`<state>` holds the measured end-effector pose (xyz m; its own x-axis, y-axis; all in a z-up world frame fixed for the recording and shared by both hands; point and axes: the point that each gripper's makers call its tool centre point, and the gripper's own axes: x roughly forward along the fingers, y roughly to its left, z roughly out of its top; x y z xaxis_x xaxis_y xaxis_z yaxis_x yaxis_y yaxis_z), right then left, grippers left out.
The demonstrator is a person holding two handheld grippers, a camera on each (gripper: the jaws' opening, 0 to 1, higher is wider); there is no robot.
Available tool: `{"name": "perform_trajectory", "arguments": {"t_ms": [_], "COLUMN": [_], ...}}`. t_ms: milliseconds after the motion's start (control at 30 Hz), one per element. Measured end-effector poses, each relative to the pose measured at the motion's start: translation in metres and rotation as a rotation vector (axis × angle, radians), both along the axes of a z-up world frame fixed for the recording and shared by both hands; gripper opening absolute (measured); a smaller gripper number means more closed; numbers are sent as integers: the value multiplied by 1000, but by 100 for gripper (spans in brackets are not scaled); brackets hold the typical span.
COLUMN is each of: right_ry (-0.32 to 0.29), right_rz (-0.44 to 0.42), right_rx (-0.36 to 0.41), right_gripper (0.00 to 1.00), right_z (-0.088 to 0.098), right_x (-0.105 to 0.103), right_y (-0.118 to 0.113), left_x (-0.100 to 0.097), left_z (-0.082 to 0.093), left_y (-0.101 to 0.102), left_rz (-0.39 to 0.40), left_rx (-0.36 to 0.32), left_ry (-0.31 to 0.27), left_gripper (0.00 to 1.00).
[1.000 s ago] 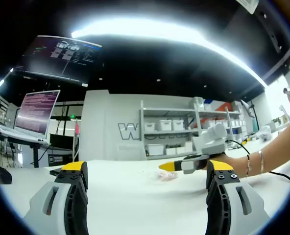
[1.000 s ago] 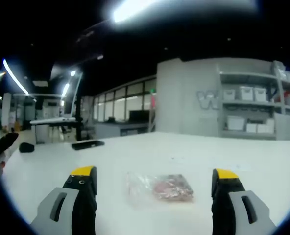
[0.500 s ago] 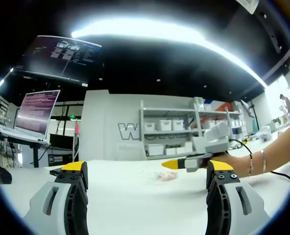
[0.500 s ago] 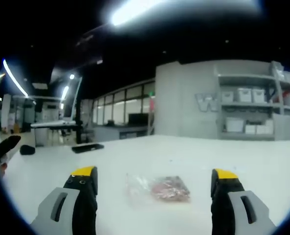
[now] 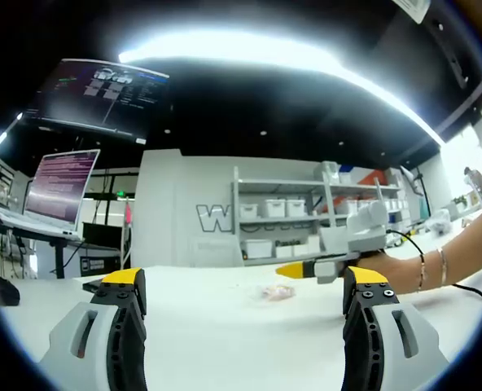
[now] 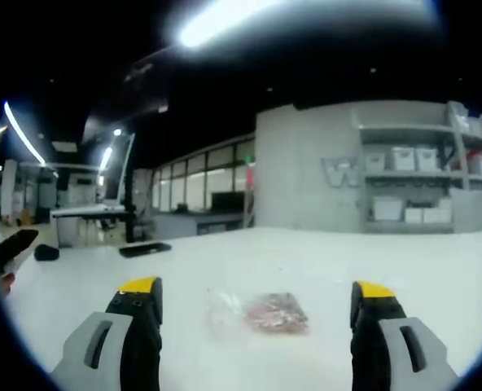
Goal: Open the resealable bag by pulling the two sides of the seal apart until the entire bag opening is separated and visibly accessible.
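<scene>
A small clear resealable bag (image 6: 257,312) with reddish contents lies flat on the white table (image 6: 322,269), a short way ahead of my right gripper (image 6: 256,314), which stands open with nothing between its jaws. In the left gripper view the same bag (image 5: 275,292) is a small pale shape far ahead on the table. My left gripper (image 5: 245,289) is open and empty, low over the table. The right gripper (image 5: 339,259), held by a person's hand, comes in from the right beyond the bag, its yellow tip pointing left.
A dark flat object (image 6: 145,249) lies on the table at far left. Shelves with white bins (image 5: 278,220) stand against the back wall. A laptop (image 5: 58,191) sits on a stand at left, a monitor (image 5: 98,91) hangs above. A black cable (image 5: 469,292) trails at right.
The right gripper has drawn back slightly from the bag, which looks smaller and farther in its view; in the left gripper view it has shifted right and a little up. The bag has not moved.
</scene>
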<state>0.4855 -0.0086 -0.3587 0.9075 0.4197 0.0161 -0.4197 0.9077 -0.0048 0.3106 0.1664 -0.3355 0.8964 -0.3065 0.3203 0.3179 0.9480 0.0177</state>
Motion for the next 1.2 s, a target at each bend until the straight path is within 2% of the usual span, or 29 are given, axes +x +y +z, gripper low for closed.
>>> {"name": "perform_trajectory", "arguments": {"t_ms": [767, 1200], "right_ry": [-24, -20], "right_rz": [-9, -7], "right_rx": [25, 54], "right_gripper": [96, 95], "right_z": [13, 11], "right_x": [-15, -26], "right_y": [-14, -20], "left_x": [-1, -1], "left_z": [-1, -1], "left_y": [-2, -2], "left_rz": [-5, -7], "left_rx": [3, 4], "left_ry": [4, 4], "left_gripper": [99, 99]}}
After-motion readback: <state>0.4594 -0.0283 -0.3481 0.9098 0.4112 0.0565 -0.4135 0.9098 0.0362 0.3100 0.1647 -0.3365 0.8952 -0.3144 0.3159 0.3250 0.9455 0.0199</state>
